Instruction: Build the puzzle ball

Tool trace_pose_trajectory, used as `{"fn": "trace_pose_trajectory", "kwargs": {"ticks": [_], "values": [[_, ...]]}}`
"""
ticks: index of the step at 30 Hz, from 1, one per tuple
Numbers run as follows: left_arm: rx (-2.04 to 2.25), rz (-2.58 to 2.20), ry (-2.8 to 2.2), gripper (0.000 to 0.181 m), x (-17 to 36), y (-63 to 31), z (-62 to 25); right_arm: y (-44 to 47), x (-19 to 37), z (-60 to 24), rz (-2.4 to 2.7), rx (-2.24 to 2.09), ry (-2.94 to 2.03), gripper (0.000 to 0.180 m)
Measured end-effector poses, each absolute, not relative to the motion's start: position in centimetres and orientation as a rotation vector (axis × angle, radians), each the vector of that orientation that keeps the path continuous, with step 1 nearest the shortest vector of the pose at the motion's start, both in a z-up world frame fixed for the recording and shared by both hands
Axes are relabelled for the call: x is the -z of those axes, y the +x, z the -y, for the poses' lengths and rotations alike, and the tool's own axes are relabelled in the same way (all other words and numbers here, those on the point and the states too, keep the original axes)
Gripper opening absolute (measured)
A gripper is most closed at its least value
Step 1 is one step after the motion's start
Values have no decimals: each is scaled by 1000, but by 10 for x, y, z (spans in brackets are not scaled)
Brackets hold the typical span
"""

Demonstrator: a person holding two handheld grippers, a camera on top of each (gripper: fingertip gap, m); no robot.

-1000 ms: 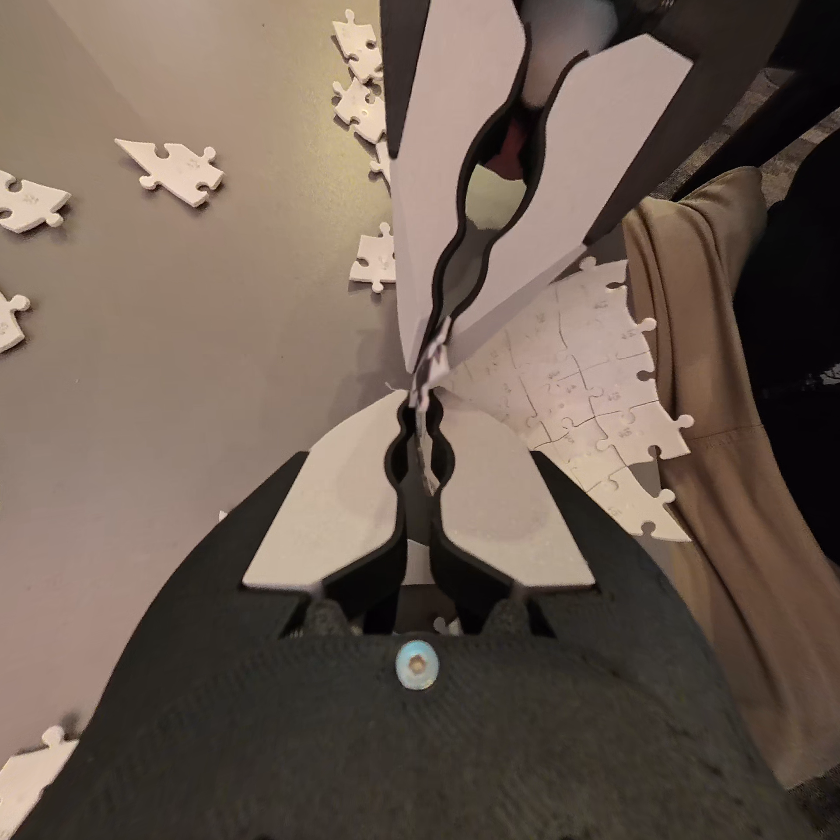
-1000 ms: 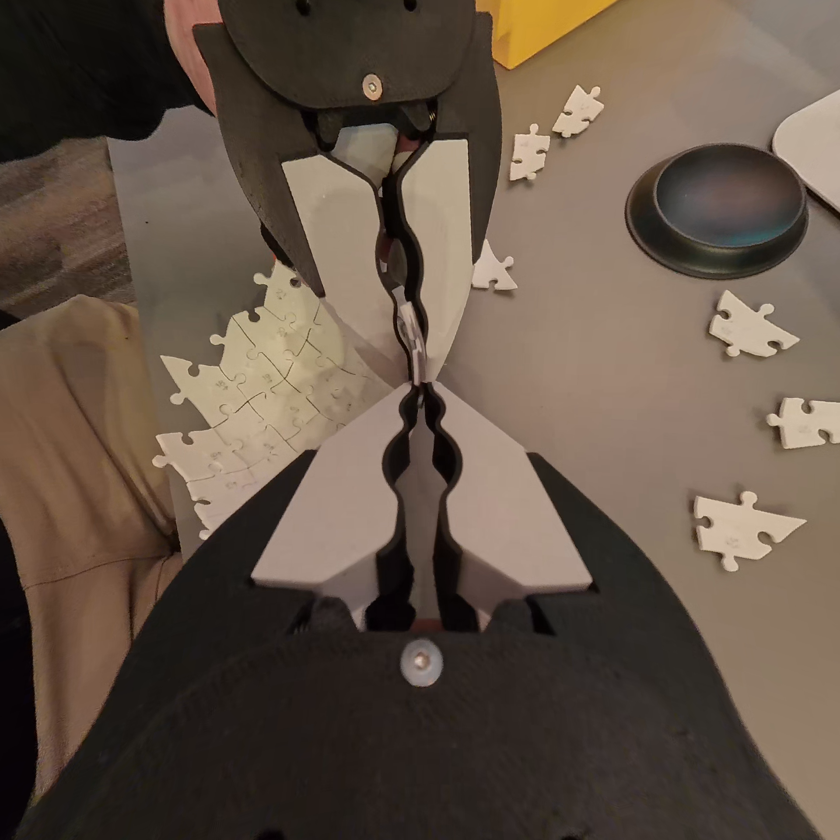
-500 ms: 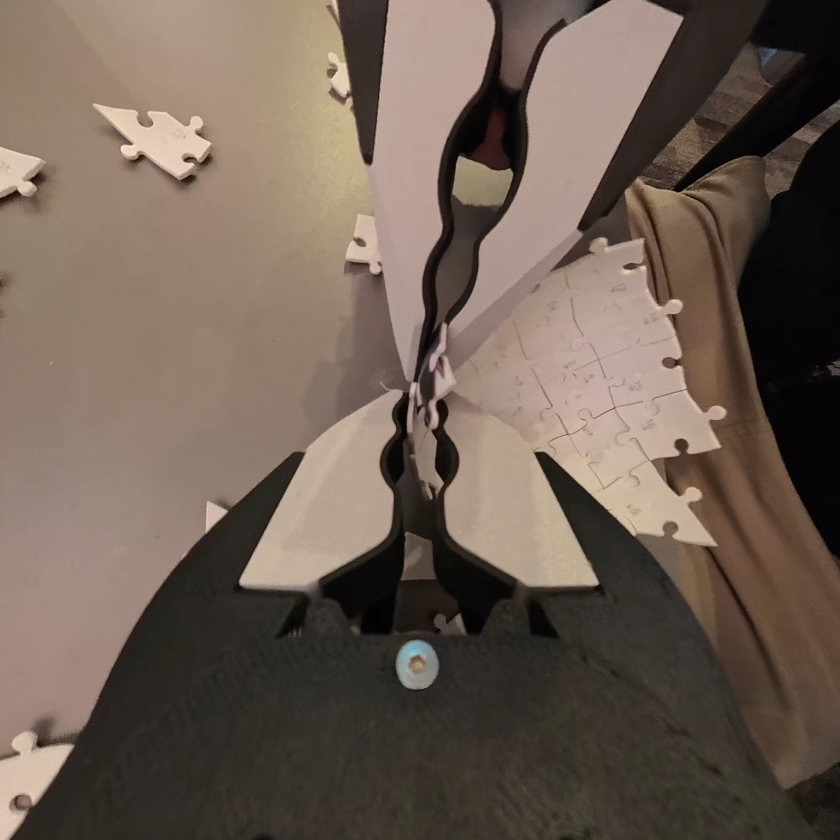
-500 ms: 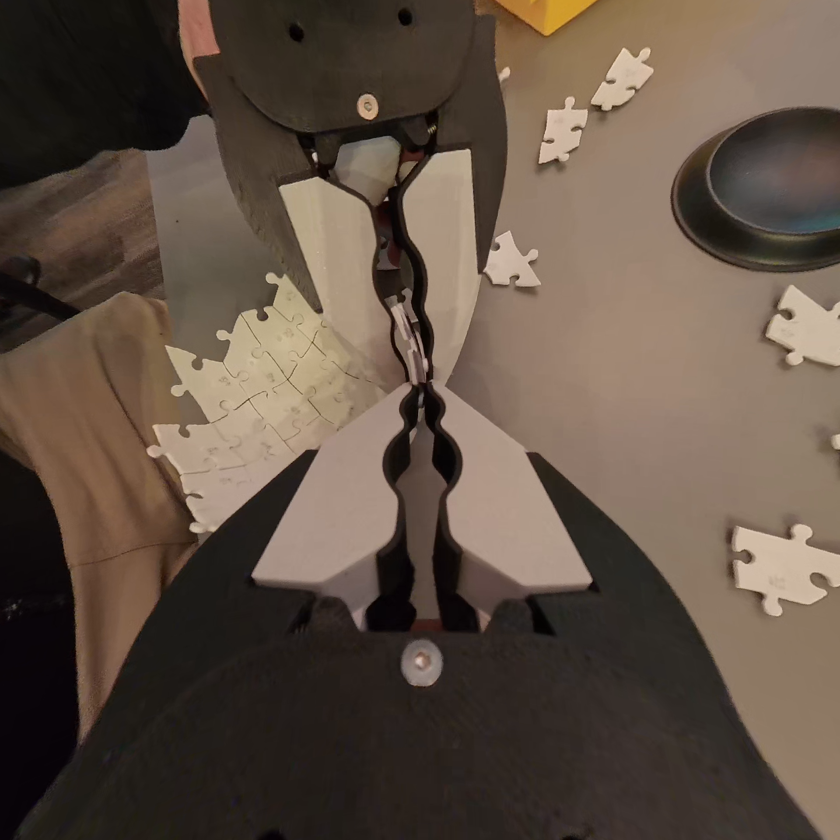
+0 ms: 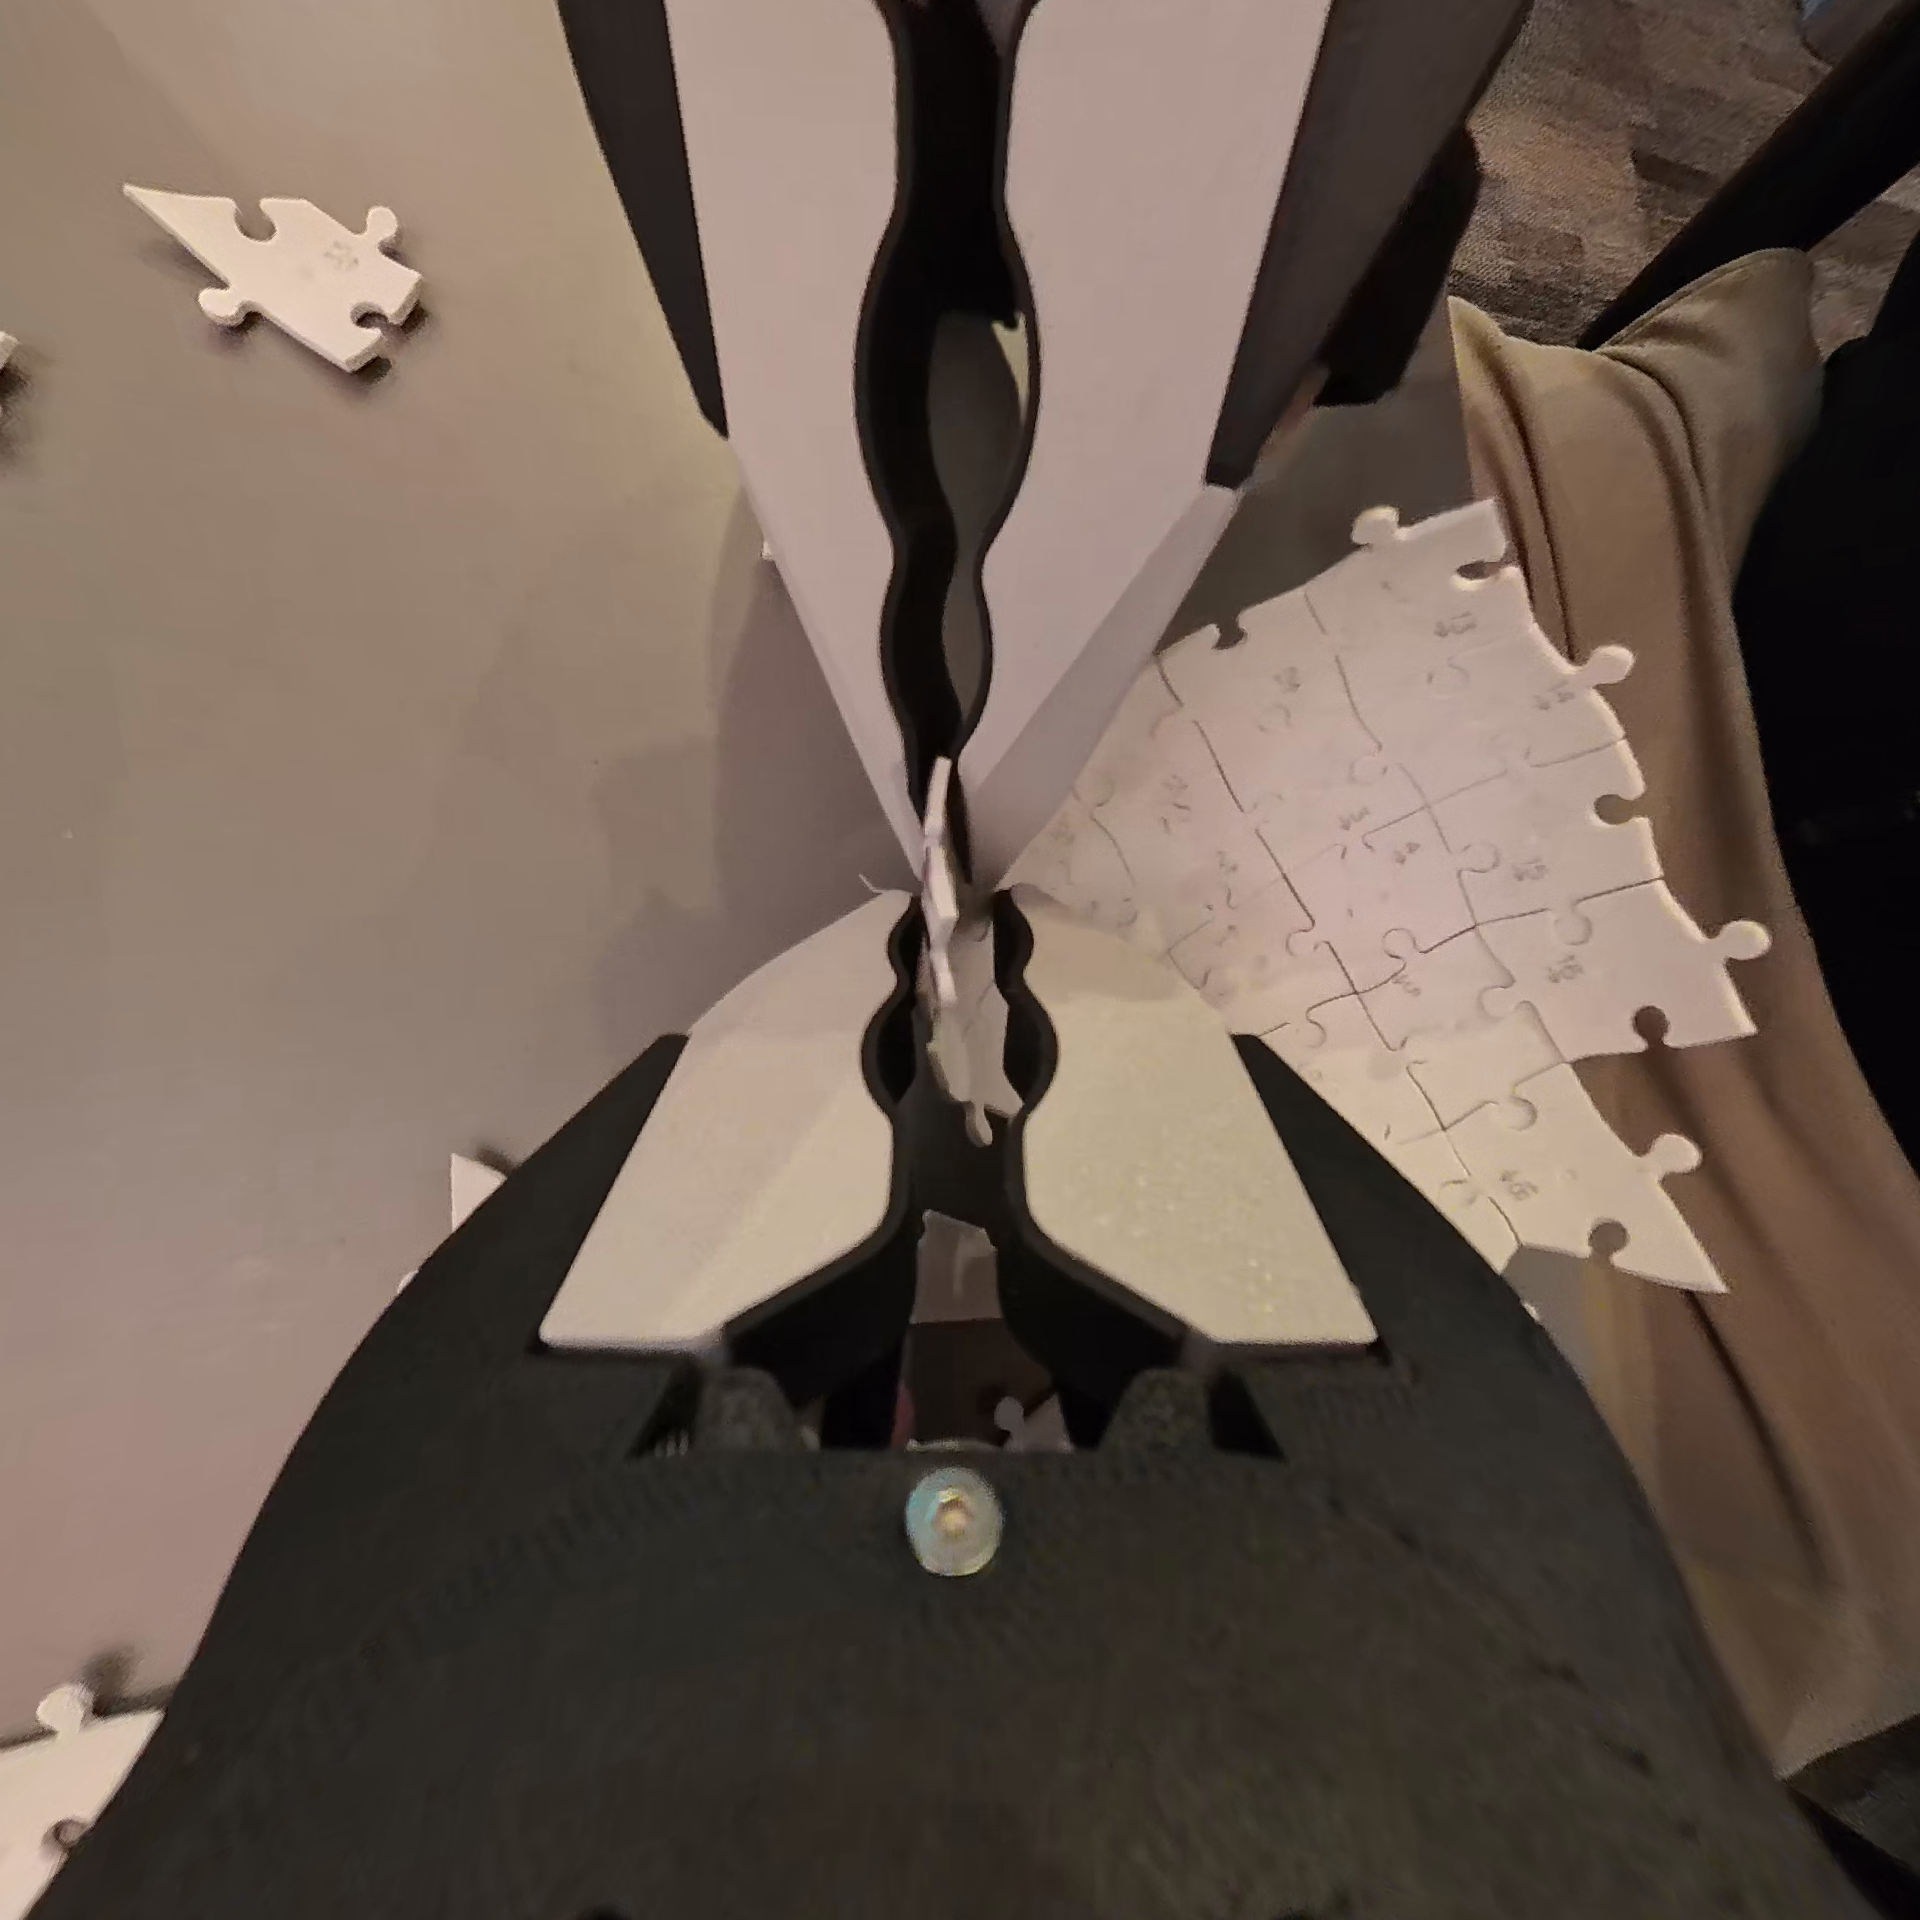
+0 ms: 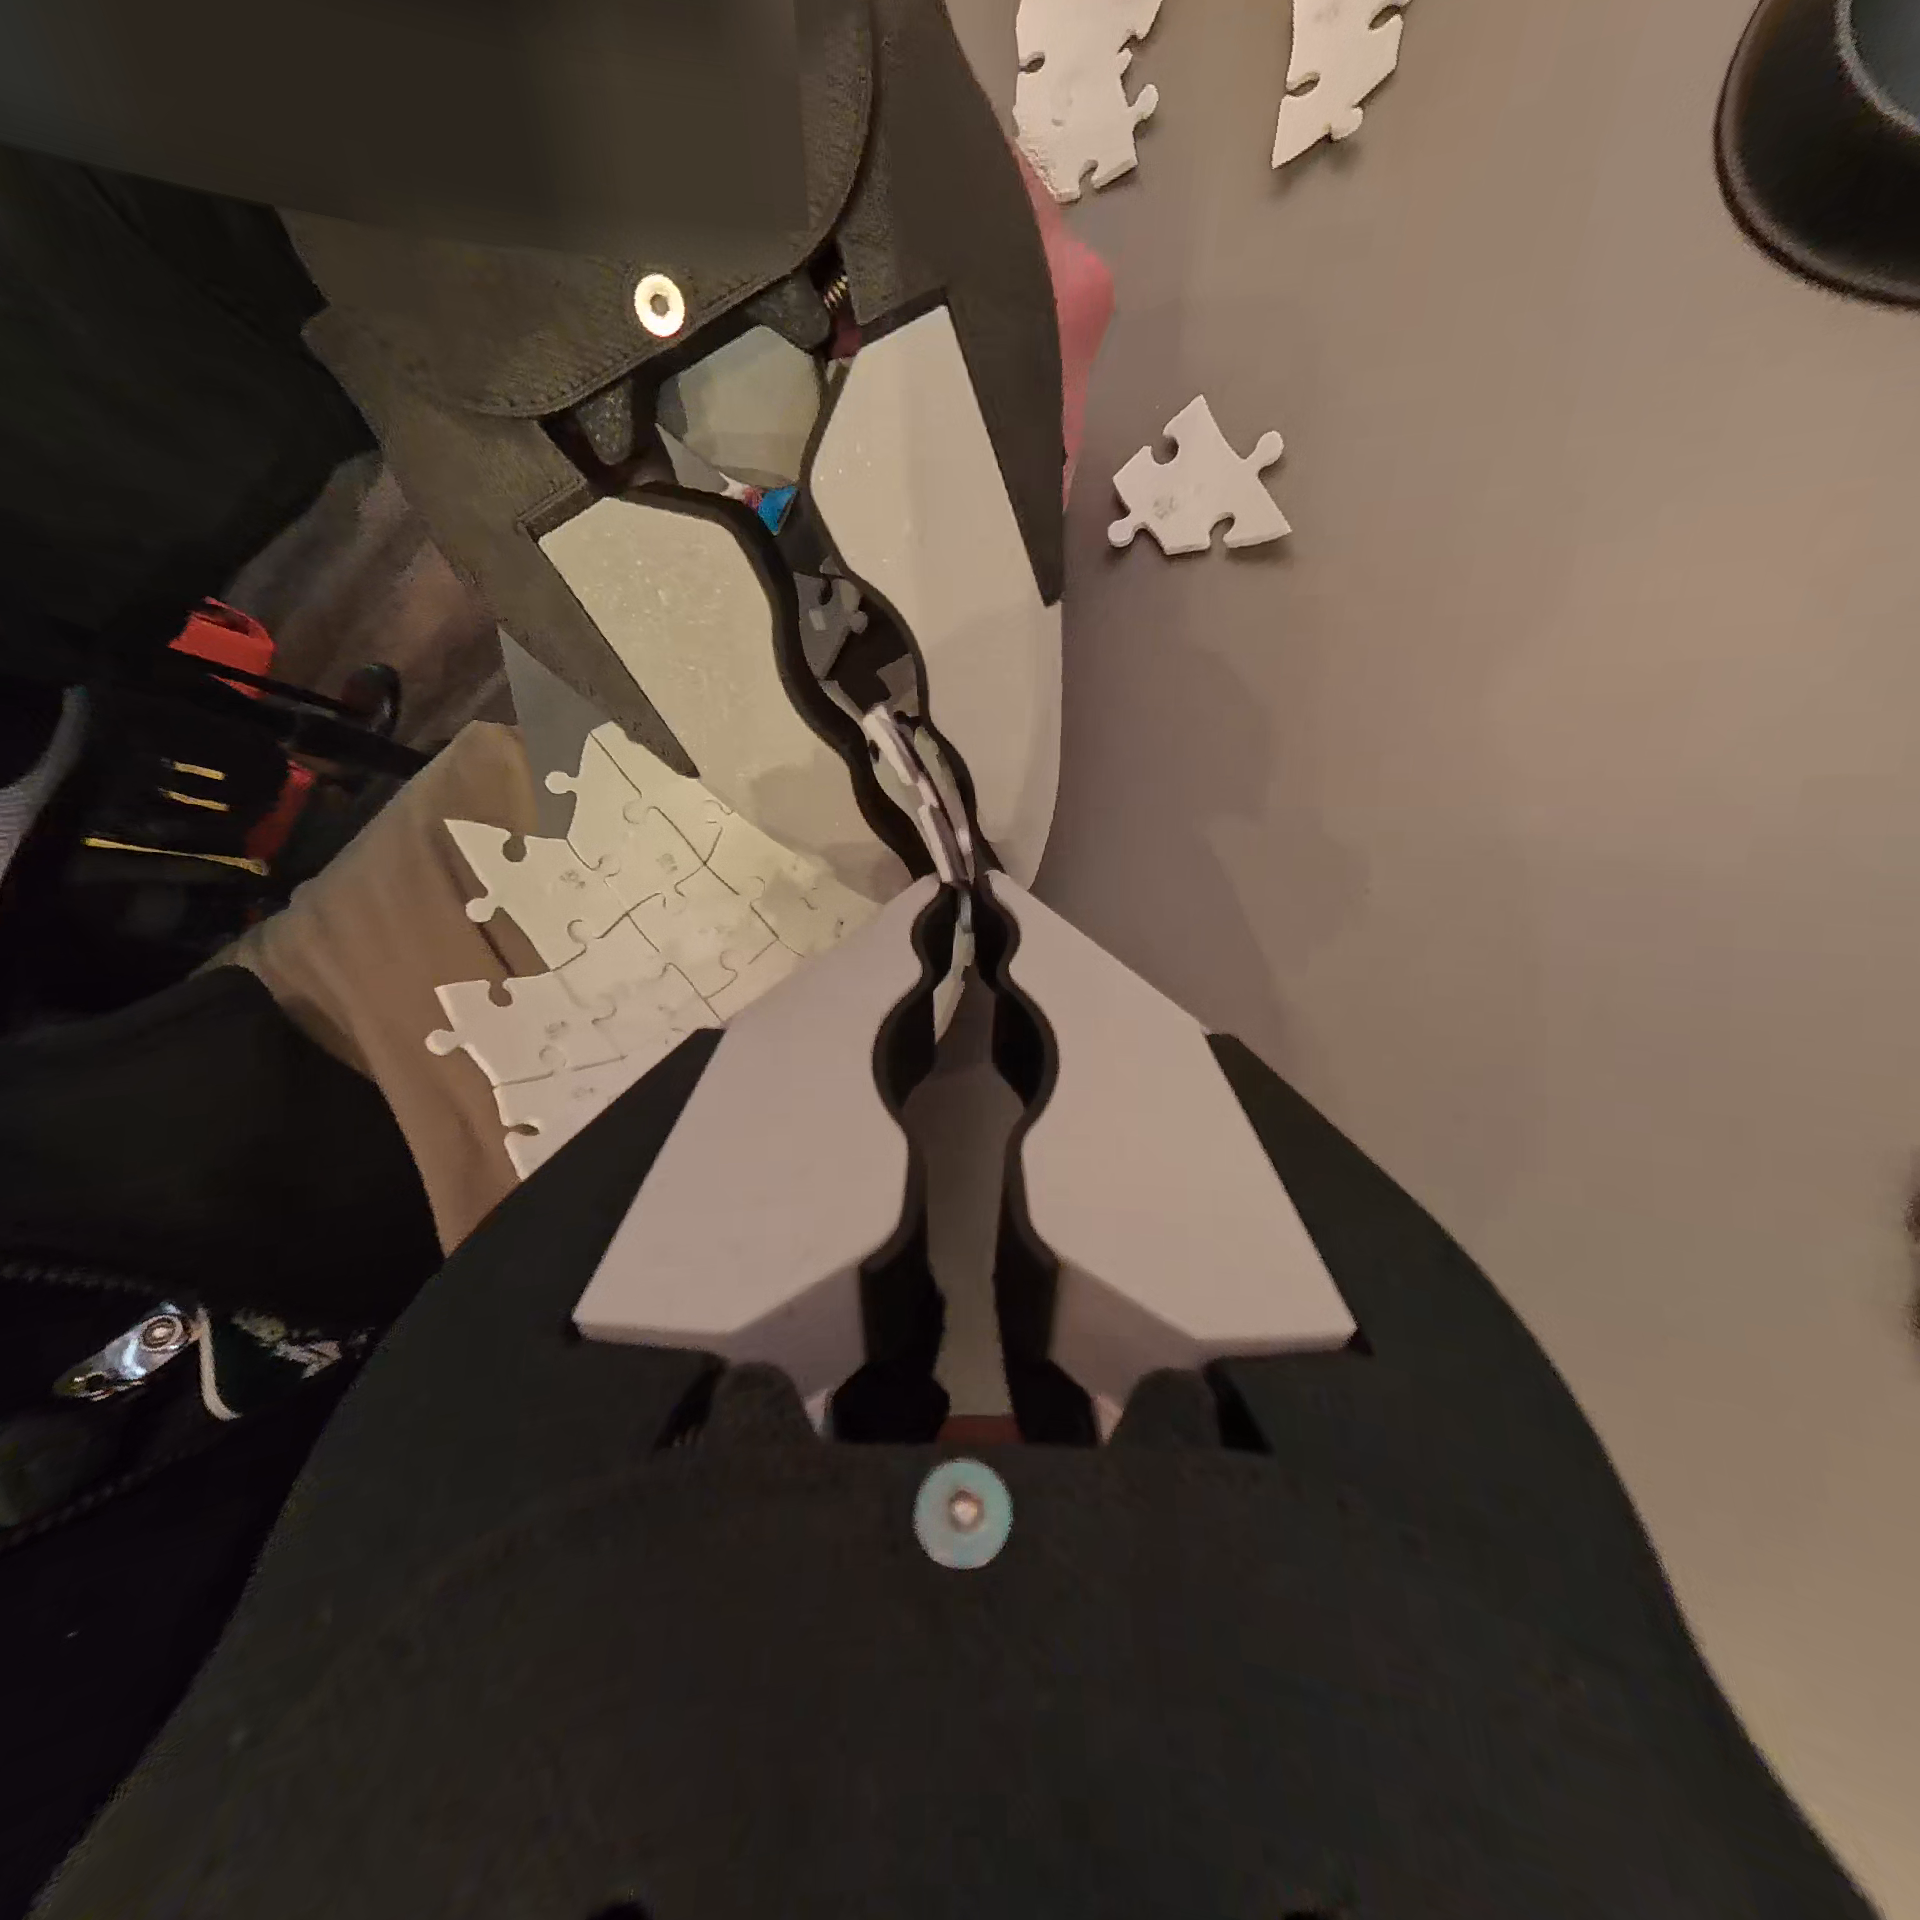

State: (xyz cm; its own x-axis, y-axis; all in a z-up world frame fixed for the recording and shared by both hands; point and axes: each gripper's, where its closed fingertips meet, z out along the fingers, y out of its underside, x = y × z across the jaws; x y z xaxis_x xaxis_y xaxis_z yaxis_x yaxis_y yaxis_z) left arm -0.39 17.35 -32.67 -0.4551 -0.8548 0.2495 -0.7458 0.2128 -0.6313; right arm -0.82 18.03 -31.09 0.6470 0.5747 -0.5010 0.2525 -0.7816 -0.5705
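My left gripper (image 5: 954, 920) and right gripper (image 6: 964, 896) meet tip to tip above the grey table (image 5: 312, 831). Each is shut on a small white puzzle piece seen edge-on. The left one's piece (image 5: 961, 1049) and the right one's piece (image 5: 941, 831) touch at the tips. In the right wrist view the left gripper (image 6: 956, 857) comes down from the upper left with its piece (image 6: 920, 774). The right one's piece (image 6: 954, 971) sits between my own pads. A curved panel of joined white pieces (image 5: 1455, 883) lies at the table edge and also shows in the right wrist view (image 6: 623, 935).
Loose white pieces lie on the table (image 5: 291, 270), (image 5: 52, 1766), (image 6: 1205, 488), (image 6: 1081, 94), (image 6: 1330, 73). A black bowl (image 6: 1829, 156) stands at the far right. Tan cloth (image 5: 1662, 1351) and a person's dark sleeve (image 6: 187, 1143) lie past the table edge.
Both grippers stay tip to tip and shut on their pieces. They have drawn closer to each other and tilted; in the right wrist view the left gripper now leans in from the upper left.
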Motion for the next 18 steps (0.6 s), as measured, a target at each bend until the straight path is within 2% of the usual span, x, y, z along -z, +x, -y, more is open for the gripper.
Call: {"fn": "trace_pose_trajectory", "kwargs": {"ticks": [1,10,18], "values": [[1066,-2323,-1548,12,326,-4,-173,-8,311,-180,637,-972,-2415,2],[1077,-2324,-1541,10,323,-4,-172,-6,311,-177,668,-893,-2459,7],[1089,-2306,-1560,8,321,-5,-176,-7,311,-178,639,-888,-2440,4]]}}
